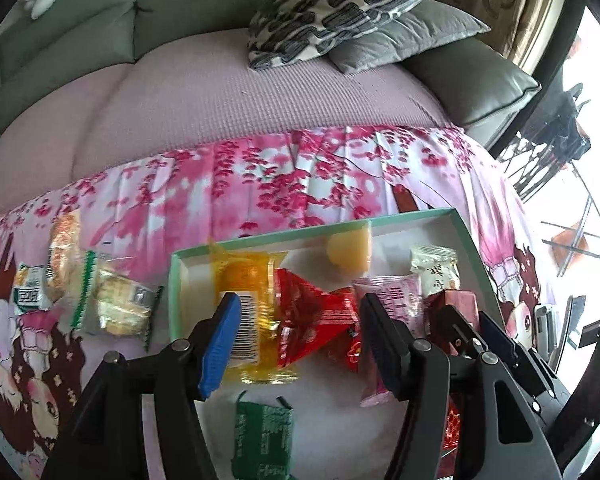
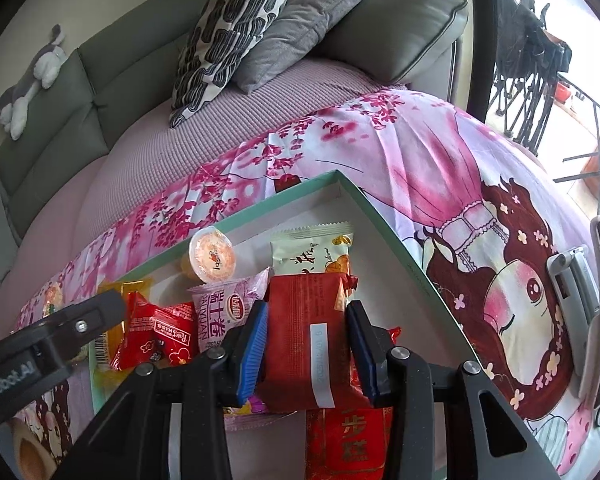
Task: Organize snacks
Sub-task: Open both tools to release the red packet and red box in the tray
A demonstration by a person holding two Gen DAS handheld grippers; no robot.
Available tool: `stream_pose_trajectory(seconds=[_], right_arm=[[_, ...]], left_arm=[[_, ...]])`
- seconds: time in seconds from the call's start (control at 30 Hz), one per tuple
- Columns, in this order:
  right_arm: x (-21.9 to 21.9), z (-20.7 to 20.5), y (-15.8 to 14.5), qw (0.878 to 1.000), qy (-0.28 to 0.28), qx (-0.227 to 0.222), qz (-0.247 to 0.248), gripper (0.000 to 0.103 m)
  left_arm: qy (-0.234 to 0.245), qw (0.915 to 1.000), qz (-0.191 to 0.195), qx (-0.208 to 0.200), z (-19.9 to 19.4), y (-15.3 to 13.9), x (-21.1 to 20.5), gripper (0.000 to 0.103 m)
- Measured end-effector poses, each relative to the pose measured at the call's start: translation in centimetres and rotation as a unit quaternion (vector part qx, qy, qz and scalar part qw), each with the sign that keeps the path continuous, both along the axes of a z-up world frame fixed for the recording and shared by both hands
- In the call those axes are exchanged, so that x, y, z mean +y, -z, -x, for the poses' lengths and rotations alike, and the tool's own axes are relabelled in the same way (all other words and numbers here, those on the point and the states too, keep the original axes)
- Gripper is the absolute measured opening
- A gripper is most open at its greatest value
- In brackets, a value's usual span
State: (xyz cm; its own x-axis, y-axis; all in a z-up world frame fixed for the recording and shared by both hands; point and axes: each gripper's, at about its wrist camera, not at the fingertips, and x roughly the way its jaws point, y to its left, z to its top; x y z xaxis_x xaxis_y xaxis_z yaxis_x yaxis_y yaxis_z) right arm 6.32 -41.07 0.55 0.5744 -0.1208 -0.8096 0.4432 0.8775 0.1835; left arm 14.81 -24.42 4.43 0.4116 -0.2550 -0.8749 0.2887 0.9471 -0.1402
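You work over a sofa (image 2: 112, 80) in grey-green, and its seat carries a pink cloth with blossoms (image 1: 284, 184) that serves as your surface; two cushions lean at the far end, a soft toy lies on the backrest, and bright daylight comes from a window or balcony on the right. On the cloth sits the shallow green-edged box (image 2: 384, 220), which is the place for the snacks, I judge, because most packets already lie inside it. Your right gripper (image 2: 306, 350) has its fingers pressed on both sides of a dark red packet (image 2: 304, 320), and you hold it low over the near right part of the box, probably to lay it flat beside the others. Your left gripper (image 1: 300, 328) stands with its fingers apart above the yellow packet (image 1: 248, 288) and the bright red packet (image 1: 312, 312); they touch nothing that I can see, so this hand seems free for the next snack. Further in the box lie a pink packet (image 2: 224, 312), a pale green packet (image 2: 312, 252) and a small jelly cup (image 2: 212, 256) near the back wall. Outside the box, on the cloth to its left, a few biscuit packets (image 1: 112, 300) wait, so the task looks well advanced but not finished.
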Motion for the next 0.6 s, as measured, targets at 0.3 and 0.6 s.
stream_pose_trajectory(seconds=[0.3, 0.6], right_arm=[[0.8, -0.1, -0.5, 1.0, -0.019, -0.003, 0.016, 0.076], [3.4, -0.3, -1.6, 0.999, -0.039, -0.008, 0.024, 0.097]], left_arm=[[-0.073, 0.9968, -0.032, -0.005, -0.1, 1.2, 3.7, 0.068], [-0.145, 0.9882, -0.046, 0.012, -0.2, 3.6, 7.8, 0.082]])
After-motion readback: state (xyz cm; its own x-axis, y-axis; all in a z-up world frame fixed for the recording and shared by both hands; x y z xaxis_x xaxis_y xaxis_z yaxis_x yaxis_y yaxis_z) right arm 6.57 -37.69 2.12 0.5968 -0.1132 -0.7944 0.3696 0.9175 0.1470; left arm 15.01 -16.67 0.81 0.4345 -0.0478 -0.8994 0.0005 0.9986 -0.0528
